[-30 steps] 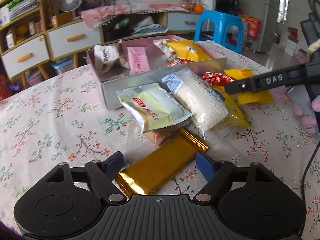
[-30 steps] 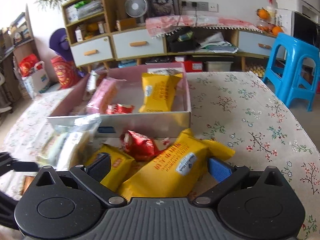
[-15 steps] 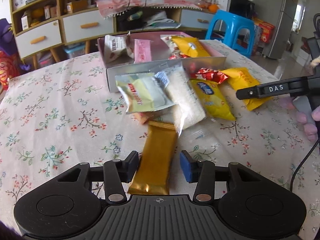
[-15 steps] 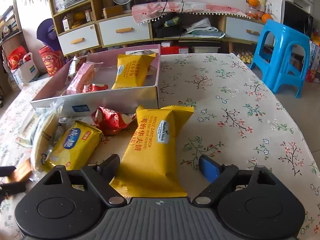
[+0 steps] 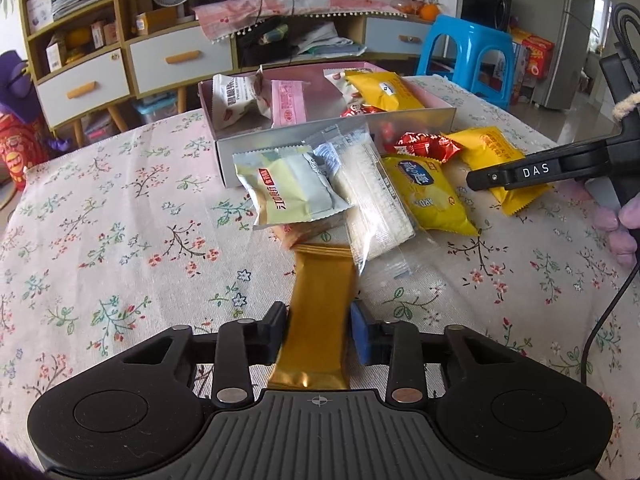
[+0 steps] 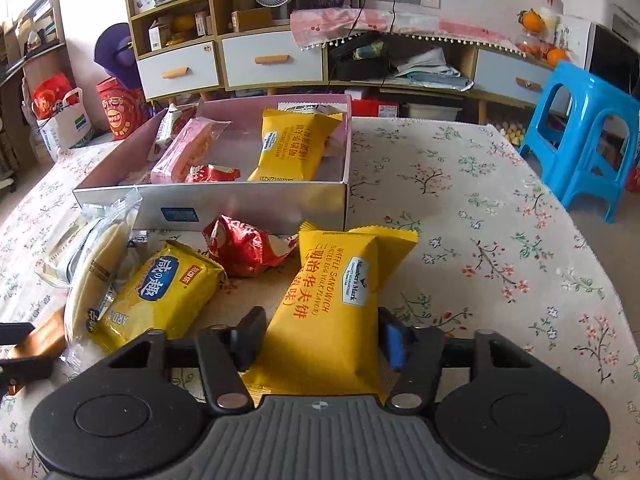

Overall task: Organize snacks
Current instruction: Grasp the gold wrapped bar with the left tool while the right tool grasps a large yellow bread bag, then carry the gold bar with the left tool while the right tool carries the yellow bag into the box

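A gold snack bar (image 5: pixel 320 292) lies lengthwise between the fingers of my left gripper (image 5: pixel 318 328). The jaws are closing and both pads touch its sides. In the right wrist view a yellow waffle sandwich packet (image 6: pixel 336 292) sits between the closing jaws of my right gripper (image 6: pixel 320 340), pads against its edges. Behind stands the open pink box (image 6: pixel 248 204), holding a pink packet, a yellow packet and others. Loose on the cloth are a green-white packet (image 5: pixel 288 192), a clear cracker packet (image 5: pixel 372 204), a yellow blue-label packet (image 6: pixel 160 292) and a red packet (image 6: pixel 244 248).
A floral cloth (image 5: pixel 120 240) covers the table. A blue stool (image 6: pixel 588 128) stands off the table's right side, with drawers and shelves behind. A black cable (image 5: pixel 600 312) trails over the right of the cloth near a gloved hand (image 5: pixel 624 224).
Both grippers' jaws have narrowed from wide open onto their packets. The left gripper has pulled back, and the gold bar now lies straight between its fingers.
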Action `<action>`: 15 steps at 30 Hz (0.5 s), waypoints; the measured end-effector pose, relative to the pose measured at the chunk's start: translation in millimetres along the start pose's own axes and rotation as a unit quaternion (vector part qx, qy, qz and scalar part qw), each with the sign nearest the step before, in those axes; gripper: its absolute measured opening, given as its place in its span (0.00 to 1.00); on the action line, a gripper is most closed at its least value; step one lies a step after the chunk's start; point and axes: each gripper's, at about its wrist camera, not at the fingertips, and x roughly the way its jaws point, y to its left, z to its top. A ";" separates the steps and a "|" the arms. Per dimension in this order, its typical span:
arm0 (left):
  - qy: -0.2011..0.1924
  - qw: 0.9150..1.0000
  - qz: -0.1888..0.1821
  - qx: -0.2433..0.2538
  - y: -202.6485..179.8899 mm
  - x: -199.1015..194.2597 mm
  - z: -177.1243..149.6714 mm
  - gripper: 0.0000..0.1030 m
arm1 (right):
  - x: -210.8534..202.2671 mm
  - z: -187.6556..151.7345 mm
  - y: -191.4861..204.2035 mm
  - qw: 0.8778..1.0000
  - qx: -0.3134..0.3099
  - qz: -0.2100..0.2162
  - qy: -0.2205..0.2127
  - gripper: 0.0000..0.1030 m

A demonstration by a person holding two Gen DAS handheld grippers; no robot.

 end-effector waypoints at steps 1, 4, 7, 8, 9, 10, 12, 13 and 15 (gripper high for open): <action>0.001 1.000 0.001 -0.004 1.0 -0.6 0.2 0.30 | -0.2 0.5 -0.3 1.000 0.001 -0.002 0.000 0.40; 0.001 1.000 0.002 -0.018 3.5 -2.6 0.7 0.30 | -1.2 2.0 -0.8 1.000 0.007 -0.003 0.002 0.36; -0.002 0.999 -0.003 -0.034 7.0 -7.2 2.2 0.30 | -3.2 3.3 -0.8 1.000 0.012 -0.002 0.004 0.34; -0.004 0.999 -0.005 -0.037 8.1 -9.1 3.0 0.30 | -4.3 3.7 -0.7 1.000 0.013 -0.001 0.004 0.34; -0.007 0.999 -0.005 -0.040 8.7 -11.1 4.0 0.30 | -5.5 4.1 -0.3 1.000 0.013 0.001 0.002 0.34; -0.009 0.999 -0.006 -0.042 9.3 -13.5 4.8 0.29 | -7.2 4.5 1.0 1.000 0.013 0.002 0.000 0.34; -0.016 0.999 -0.008 -0.045 9.4 -18.6 6.2 0.29 | -10.8 6.3 2.0 1.000 0.013 0.006 -0.004 0.33; -0.020 0.999 -0.010 -0.047 9.5 -21.0 7.3 0.29 | -12.8 6.9 2.9 1.000 0.013 0.008 -0.006 0.33; -0.027 0.998 -0.012 -0.052 10.3 -25.7 9.7 0.29 | -17.0 8.7 4.1 1.000 0.014 0.012 -0.011 0.33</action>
